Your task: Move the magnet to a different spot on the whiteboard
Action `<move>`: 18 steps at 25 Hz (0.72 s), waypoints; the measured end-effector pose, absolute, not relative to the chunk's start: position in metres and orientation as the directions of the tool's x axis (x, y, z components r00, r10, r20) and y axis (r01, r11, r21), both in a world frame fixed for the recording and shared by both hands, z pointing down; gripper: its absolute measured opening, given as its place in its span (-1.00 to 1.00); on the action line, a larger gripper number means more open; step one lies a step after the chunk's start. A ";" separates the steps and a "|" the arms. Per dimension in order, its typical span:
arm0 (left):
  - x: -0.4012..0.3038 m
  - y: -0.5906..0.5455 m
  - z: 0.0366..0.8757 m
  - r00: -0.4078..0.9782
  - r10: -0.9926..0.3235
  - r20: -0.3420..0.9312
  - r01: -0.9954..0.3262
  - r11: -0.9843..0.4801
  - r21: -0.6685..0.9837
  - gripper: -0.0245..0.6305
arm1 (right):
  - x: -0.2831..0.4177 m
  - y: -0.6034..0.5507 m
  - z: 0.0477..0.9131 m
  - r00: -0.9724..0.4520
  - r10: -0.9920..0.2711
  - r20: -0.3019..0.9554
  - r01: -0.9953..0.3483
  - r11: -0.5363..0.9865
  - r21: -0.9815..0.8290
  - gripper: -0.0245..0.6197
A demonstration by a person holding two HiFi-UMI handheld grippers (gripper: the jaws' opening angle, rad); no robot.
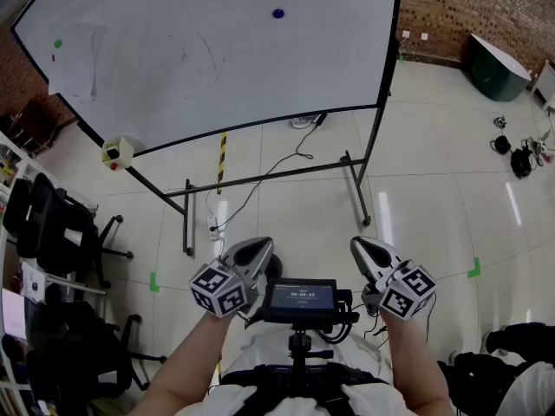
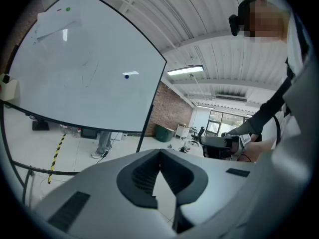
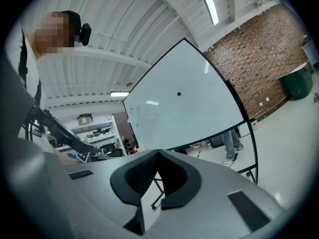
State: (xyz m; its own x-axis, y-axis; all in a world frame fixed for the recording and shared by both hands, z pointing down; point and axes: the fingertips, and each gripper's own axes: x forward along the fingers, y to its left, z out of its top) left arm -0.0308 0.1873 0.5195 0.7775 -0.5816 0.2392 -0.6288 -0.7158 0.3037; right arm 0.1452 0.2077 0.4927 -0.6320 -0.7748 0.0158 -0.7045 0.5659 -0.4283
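Observation:
A small blue magnet [image 1: 278, 13] sticks to the whiteboard [image 1: 173, 68], right of its middle and high up. It shows as a dot in the left gripper view [image 2: 126, 76] and in the right gripper view [image 3: 179, 94]. My left gripper [image 1: 260, 248] and right gripper [image 1: 359, 246] are held low by the person's chest, far back from the board. Both have their tips together with nothing between them. A green magnet [image 1: 58, 43] sits at the board's upper left.
The board stands on a black wheeled frame [image 1: 351, 167] with a cable [image 1: 260, 183] trailing under it. An eraser box [image 1: 117, 152] hangs at its lower left corner. Black chairs [image 1: 52, 232] crowd the left. A green bin [image 1: 496, 68] and floor clutter [image 1: 519, 156] lie far right.

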 end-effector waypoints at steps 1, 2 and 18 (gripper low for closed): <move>-0.032 0.186 0.518 0.775 -0.586 0.237 -0.631 -0.713 0.304 -0.85 | 0.144 0.206 0.491 -0.634 -0.773 0.015 -0.703 0.568 -0.428 -0.82; -0.034 0.186 0.516 0.773 -0.590 0.234 -0.634 -0.711 0.304 -0.85 | 0.143 0.205 0.490 -0.636 -0.772 0.013 -0.701 0.570 -0.428 -0.82; -0.052 0.176 0.497 0.720 -0.658 0.221 -0.693 -0.668 0.270 -0.85 | 0.133 0.184 0.472 -0.673 -0.739 -0.030 -0.666 0.624 -0.409 -0.82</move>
